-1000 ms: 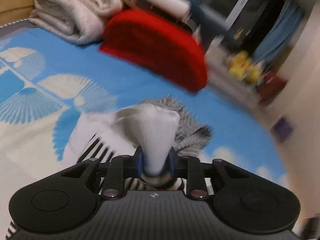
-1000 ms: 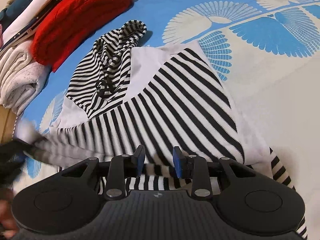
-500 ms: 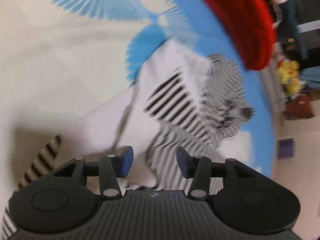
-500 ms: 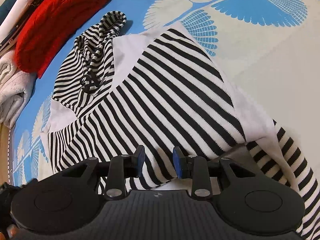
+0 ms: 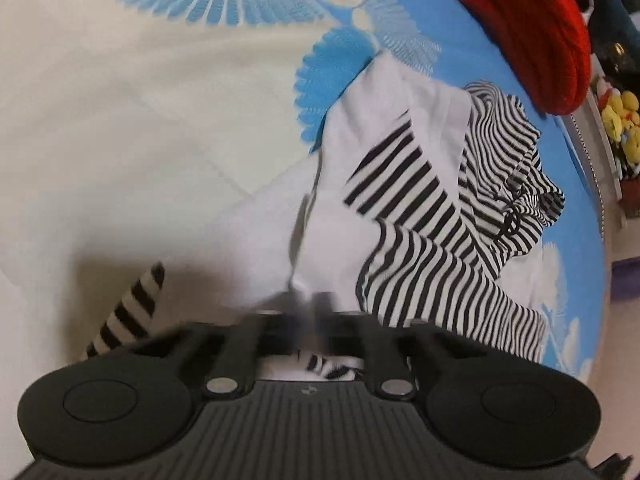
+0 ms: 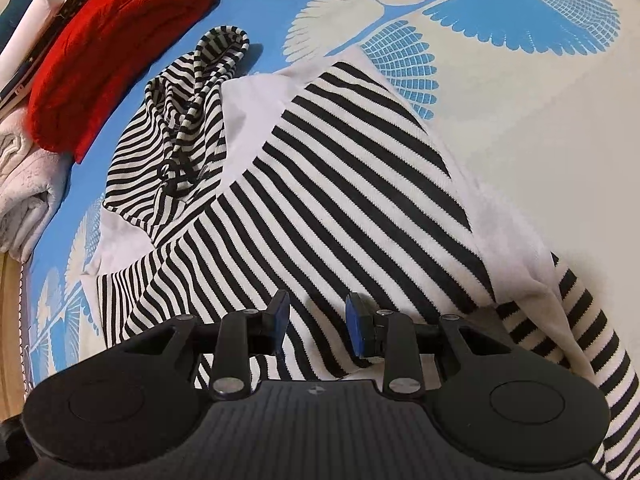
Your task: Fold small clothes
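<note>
A black-and-white striped hooded garment lies spread on the bed, its hood bunched toward the red cushion. My left gripper points steeply down at the garment's white inner side. Its blurred jaws are closing together on a pinch of that white fabric. A striped sleeve end sticks out to its left. In the right wrist view my right gripper hovers open over the broad stripes, with cloth lying under its fingers but nothing pinched.
The blue and cream fan-patterned bedspread lies under everything. A red cushion and a folded white towel sit at the bed's far edge. Yellow plush toys stand beyond the bed.
The left gripper let go of the white fabric it held up, dropped and tilted down, opened wide, then closed on the garment's white side. The striped flap now lies flat. The right gripper barely moved.
</note>
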`<action>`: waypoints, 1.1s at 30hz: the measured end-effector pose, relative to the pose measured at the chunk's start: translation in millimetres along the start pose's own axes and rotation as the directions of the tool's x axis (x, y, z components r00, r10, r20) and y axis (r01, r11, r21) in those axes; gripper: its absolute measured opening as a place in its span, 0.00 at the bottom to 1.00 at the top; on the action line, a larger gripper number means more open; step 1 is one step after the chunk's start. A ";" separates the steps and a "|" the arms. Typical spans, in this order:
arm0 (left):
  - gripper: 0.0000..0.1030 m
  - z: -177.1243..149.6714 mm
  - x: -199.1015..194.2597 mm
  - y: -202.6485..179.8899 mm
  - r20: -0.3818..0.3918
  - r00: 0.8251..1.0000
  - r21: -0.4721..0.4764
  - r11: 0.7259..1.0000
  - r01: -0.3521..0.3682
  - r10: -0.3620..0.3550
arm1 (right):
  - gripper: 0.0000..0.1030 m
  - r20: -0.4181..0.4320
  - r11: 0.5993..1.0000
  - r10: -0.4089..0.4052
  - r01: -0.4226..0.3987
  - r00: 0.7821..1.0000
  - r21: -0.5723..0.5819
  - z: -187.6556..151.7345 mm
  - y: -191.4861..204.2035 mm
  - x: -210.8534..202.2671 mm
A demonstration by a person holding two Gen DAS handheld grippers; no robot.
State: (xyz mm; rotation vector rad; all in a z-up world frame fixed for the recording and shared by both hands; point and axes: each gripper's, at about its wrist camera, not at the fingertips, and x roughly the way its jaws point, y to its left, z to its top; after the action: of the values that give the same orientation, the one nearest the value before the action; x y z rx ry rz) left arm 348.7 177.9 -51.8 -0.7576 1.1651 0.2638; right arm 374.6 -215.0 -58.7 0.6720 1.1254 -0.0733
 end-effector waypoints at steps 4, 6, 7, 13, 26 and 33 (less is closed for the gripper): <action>0.03 -6.2 -50.8 -38.5 0.253 0.958 0.260 0.963 0.067 -0.135 | 0.32 0.018 1.000 -0.006 0.006 1.000 0.006 0.3 -2.5 -2.7; 0.03 -15.7 -73.3 -50.8 0.341 0.916 0.358 0.930 0.082 -0.212 | 0.31 0.033 0.999 -0.009 0.008 0.999 0.042 1.4 -8.8 -4.2; 0.03 -20.0 -78.9 -51.1 0.369 0.901 0.375 0.923 0.081 -0.229 | 0.30 0.040 0.997 -0.010 0.007 0.999 0.074 1.8 -14.0 -4.7; 0.05 -12.0 -25.5 -32.6 0.166 0.985 0.295 0.951 -0.094 0.045 | 0.25 0.064 0.980 -0.059 0.045 0.996 0.195 1.1 -36.8 -6.1; 0.24 -20.7 26.3 -31.8 -0.032 0.997 0.255 0.966 -0.053 0.064 | 0.34 0.036 0.993 -0.055 0.051 0.998 0.102 7.4 -33.3 3.4; 0.34 -22.3 3.0 -52.5 0.129 0.990 0.352 0.931 -0.094 0.051 | 0.37 0.133 0.999 -0.042 0.042 0.990 -0.004 17.9 -14.4 -17.6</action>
State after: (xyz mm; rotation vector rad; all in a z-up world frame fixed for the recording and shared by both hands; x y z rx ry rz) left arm 362.8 124.5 -37.6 -0.3738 1.0906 0.1487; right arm 375.7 -240.9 -45.8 0.6285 1.0109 -0.1484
